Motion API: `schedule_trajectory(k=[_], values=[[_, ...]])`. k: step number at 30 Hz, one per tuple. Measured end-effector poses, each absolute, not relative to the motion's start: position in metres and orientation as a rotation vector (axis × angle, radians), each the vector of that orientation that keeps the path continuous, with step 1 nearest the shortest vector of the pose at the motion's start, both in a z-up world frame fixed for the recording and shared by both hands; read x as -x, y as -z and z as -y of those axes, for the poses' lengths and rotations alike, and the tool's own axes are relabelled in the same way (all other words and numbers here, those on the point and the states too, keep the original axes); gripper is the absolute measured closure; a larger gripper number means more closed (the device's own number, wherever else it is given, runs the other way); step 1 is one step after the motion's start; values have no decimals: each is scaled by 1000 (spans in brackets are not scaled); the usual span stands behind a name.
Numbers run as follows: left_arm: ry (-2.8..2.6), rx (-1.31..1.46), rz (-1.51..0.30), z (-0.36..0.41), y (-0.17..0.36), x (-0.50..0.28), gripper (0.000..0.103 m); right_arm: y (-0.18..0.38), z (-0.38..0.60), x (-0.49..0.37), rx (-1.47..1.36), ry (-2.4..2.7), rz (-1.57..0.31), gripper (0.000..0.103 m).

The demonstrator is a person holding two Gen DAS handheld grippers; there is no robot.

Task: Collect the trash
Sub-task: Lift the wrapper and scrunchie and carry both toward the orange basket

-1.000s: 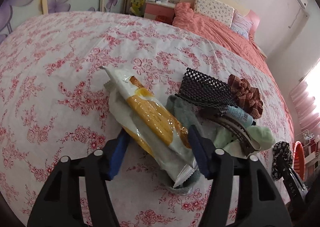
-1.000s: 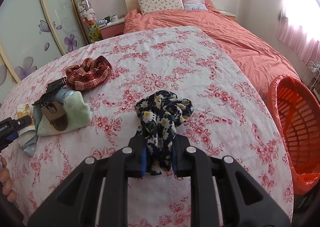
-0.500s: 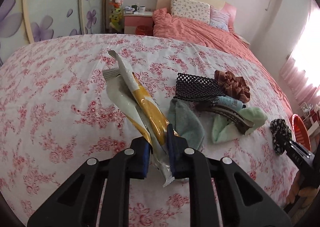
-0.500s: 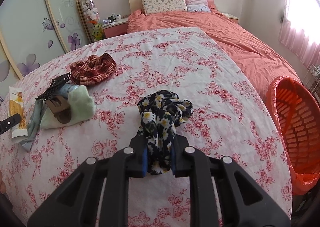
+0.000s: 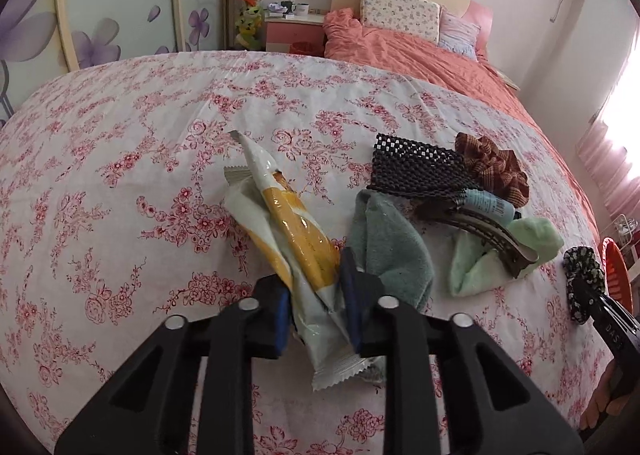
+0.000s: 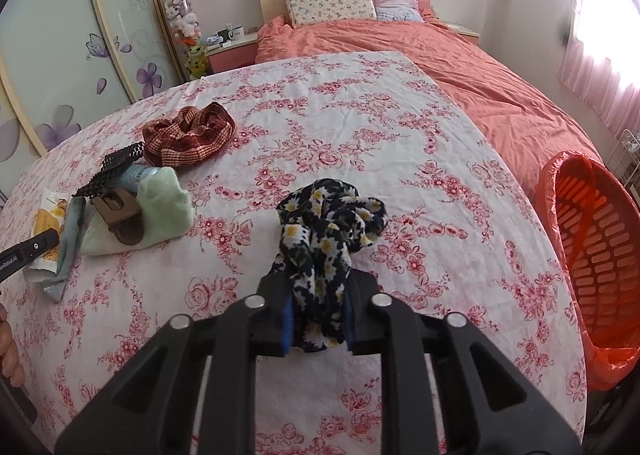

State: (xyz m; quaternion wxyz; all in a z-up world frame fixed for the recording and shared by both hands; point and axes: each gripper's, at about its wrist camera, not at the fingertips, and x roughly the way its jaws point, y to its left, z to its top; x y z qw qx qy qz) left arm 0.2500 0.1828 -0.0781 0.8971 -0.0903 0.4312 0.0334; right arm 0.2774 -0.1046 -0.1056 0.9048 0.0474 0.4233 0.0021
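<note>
My left gripper [image 5: 316, 311] pinches the wrapper [image 5: 296, 251], my right gripper [image 6: 318, 313] the scrunchie [image 6: 328, 231], both lifted for carrying to the basket [image 6: 596, 251].

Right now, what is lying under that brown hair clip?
The brown hair clip rests on a pale green cloth. A blue tube and black mesh lie behind it. Anything beneath the cloth is hidden.

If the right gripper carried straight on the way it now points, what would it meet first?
Probably the bare floral sheet. The right gripper, shut on the daisy-print scrunchie, has nothing else ahead; the orange basket sits off to its right. Depth is uncertain.
</note>
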Motion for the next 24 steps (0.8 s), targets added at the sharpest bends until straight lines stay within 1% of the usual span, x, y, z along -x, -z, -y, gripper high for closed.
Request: schedule_trajectory(k=[5, 15, 24], values=[[-62, 140, -846, -179, 60, -243, 90, 89, 113, -269, -142, -22, -831, 87], [-55, 87, -758, -158, 19, -229, 90, 46, 124, -242, -164, -44, -714, 87], [30, 56, -693, -111, -13, -216, 90, 11, 146, -209, -191, -32, -609, 87]])
